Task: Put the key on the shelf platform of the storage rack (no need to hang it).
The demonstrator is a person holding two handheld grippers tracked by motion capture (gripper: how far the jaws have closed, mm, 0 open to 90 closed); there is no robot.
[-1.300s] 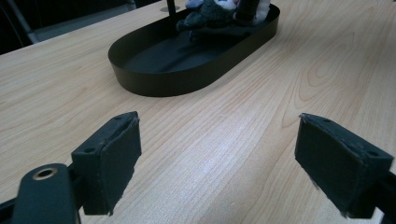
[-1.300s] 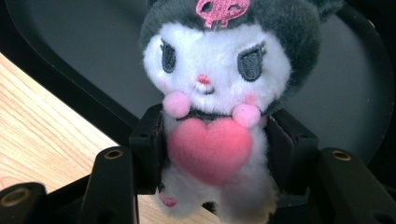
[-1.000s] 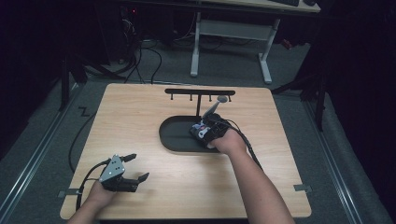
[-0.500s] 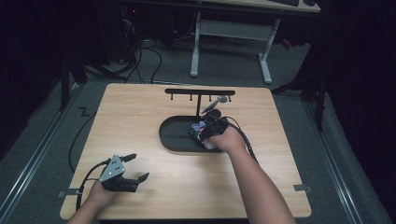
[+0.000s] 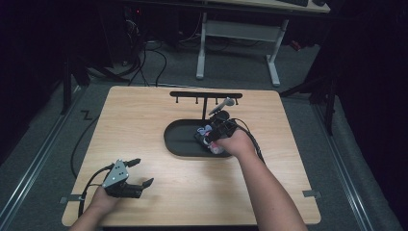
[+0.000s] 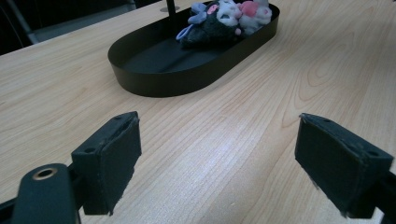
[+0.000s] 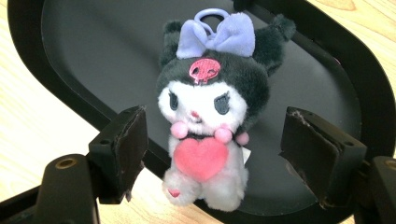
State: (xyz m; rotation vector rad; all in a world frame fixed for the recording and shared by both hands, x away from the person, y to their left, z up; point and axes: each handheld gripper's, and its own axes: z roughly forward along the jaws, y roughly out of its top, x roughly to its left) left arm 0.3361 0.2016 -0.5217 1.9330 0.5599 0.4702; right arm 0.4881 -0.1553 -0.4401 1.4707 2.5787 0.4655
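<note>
The right tongs (image 7: 212,154) stood about half open, their black pads clear of the small black-and-white plush doll with a lilac bow and a pink heart on its chest (image 7: 210,121), which sat between them at the centre of the right gripper view. Their jaws had just been opening, and no pad pressed on the doll. The doll lay on its back at the lower edge of the oval black tray (image 7: 93,51), feet over the rim, the lilac plastic loop (image 7: 211,14) on its head pointing to the top of the frame.

In the high view the right tongs (image 5: 215,136) hung over the tray's right end, below the black T-shaped hook rack (image 5: 206,95) at the upper middle.

The step looked like setting the doll down in the tray. To do it well, the jaws should probably open a little wider before the hand lifted straight away, so no pad snagged the fur. The doll's overhanging feet might tip it onto the wooden desk (image 5: 144,125); a nudge toward the tray's middle would help.

The left tongs (image 6: 219,154) stood wide open and empty over bare desk, at the lower left of the high view (image 5: 143,174).
</note>
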